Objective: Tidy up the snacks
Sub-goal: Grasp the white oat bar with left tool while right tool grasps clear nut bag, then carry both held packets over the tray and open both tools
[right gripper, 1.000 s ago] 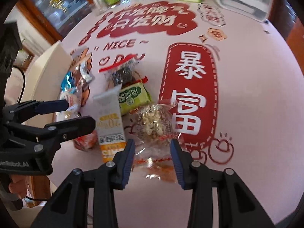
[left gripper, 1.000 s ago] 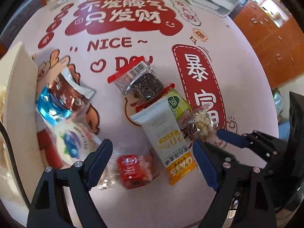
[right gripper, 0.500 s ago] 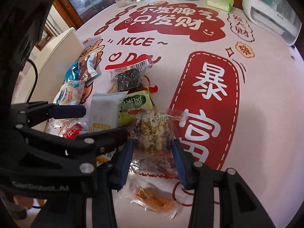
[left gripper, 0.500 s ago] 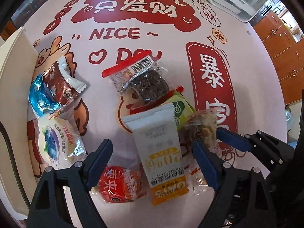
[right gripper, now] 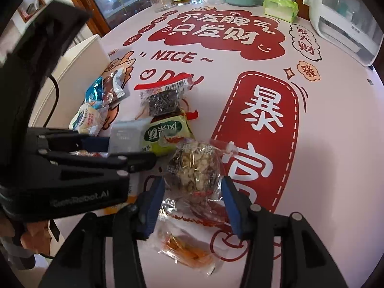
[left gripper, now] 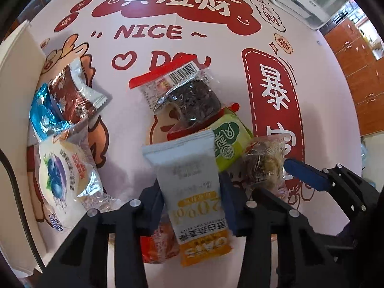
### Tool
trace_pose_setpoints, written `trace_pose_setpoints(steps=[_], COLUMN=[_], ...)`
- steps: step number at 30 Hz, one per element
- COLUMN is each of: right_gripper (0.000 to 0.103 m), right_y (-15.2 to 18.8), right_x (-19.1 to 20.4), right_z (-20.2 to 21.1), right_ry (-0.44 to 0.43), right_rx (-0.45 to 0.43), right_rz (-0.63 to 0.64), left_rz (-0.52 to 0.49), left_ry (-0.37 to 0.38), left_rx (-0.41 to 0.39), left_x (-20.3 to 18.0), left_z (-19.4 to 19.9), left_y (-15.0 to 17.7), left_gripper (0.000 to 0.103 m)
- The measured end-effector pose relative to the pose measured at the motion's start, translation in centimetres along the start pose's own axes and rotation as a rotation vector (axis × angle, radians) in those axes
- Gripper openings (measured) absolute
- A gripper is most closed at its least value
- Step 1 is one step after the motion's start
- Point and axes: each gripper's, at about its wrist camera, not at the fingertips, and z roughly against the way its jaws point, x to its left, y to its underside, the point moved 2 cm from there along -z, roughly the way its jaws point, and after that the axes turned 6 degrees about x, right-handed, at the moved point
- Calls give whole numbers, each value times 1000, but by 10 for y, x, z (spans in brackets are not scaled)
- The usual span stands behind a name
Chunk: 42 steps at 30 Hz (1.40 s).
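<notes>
Both grippers are down among the snacks on the table (left gripper: 312, 55). Left gripper (left gripper: 192, 199) has just been closing, and its pads now press the sides of the oat bar (left gripper: 192, 192), a white-and-orange pack lying lengthwise between them, near the middle of the pile. Right gripper (right gripper: 193, 204) has just been opening; its blue pads stand apart on either side of the nut cake (right gripper: 194, 170), a clear-wrapped cluster just right of the bar, and I see gaps at both pads (so nothing is held there).

I judge this the pick-up step: bar gripped, not yet lifted. Its far end lies over a green pack (left gripper: 228, 141), and a red pack (left gripper: 158, 242) sits under its near end, so the lift should go straight up to avoid dragging neighbours. A white box (right gripper: 79, 67) stands at the left edge, with more packs beside it; that looks the likely place to carry the bar.
</notes>
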Motion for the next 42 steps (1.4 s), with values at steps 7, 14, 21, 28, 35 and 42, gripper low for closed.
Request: trace_pose_setpoints(steps=[7, 14, 21, 28, 35, 42], right_gripper=[58, 58, 37, 36, 36, 36], right_y=[-5, -9, -11, -9, -17, -33], right_x=[2, 1, 0, 18, 69, 134], right_z=[-10, -16, -11, 26, 77, 107], right_ry=[24, 82, 158, 150, 141, 126], right_rx=[23, 35, 37, -8, -124, -208], right_rz=[-51, -80, -117, -124, -128, -122], left_rz=[-6, -31, -71, -124, -184, -194], left_ry=[10, 25, 37, 57, 75, 71], left_rx=[-60, -130, -167, -198, -240, -278], left_x=[5, 9, 14, 29, 65, 124], left_z=[15, 51, 87, 124, 167, 201], left_y=[0, 1, 8, 21, 38, 53], left_gripper=[38, 37, 37, 37, 37, 37])
